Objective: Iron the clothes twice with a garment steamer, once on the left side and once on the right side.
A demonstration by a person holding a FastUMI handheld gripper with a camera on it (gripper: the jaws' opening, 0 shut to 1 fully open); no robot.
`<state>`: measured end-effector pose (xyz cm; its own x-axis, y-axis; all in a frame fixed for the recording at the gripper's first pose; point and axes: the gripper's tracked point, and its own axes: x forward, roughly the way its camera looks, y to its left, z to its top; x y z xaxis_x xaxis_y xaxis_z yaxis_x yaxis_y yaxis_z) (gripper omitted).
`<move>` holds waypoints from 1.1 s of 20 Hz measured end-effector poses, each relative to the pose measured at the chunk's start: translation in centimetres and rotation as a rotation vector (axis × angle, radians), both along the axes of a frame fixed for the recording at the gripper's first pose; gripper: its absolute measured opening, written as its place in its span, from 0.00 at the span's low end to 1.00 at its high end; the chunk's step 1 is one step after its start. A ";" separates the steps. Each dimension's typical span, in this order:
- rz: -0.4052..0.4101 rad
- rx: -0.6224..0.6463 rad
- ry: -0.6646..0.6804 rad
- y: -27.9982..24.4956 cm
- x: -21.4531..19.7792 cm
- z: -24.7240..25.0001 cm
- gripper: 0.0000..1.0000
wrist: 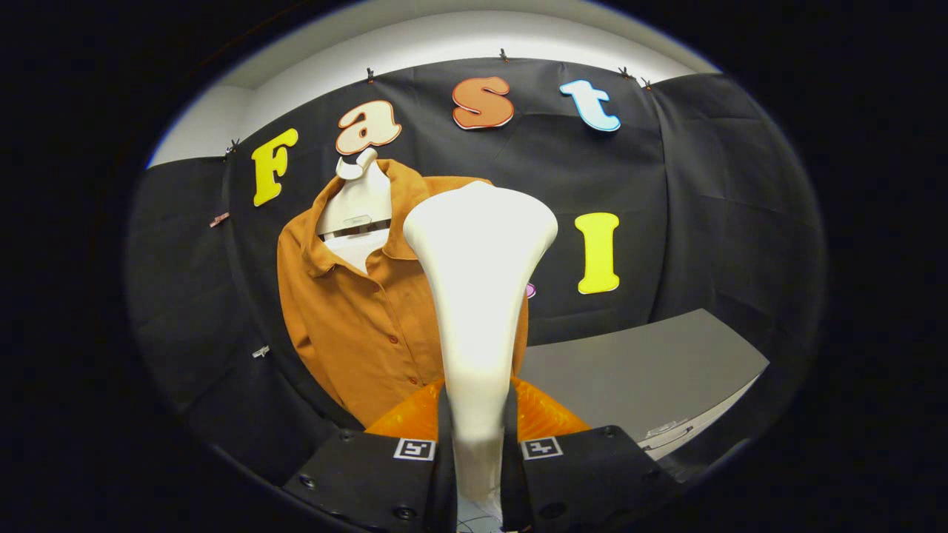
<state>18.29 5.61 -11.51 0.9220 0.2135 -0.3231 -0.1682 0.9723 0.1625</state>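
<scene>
I see my claw (478, 437) closed on the narrow handle of the white plastic garment steamer (478, 296), both fingers pressing its sides. The steamer stands upright between the fingers and its wide head rises ahead of them. Beyond it, a little to the left, the orange-brown buttoned shirt (355, 318) hangs on a white hanger (359, 196). A grey table (644, 363) lies ahead to the right.

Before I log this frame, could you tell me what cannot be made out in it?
- Shirt: its far half is hidden behind the steamer, gripper view.
- Steamer's face: turned away.
- Gripper is shut on the steamer's handle; the handle's lower end is cut off.
- Hanger: mostly under the collar.
</scene>
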 end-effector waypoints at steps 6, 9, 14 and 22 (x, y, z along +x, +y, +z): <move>0.013 -0.043 0.027 3.3 2.8 -2.8 0.27; 0.007 -0.068 0.041 4.3 4.4 -4.4 0.27; -0.007 -0.082 0.068 5.3 6.8 -6.3 0.27; -0.024 -0.090 0.069 5.6 8.8 -9.0 0.27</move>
<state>27.12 11.17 -20.55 0.9013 0.1592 -0.4030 -0.1363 0.9870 0.0851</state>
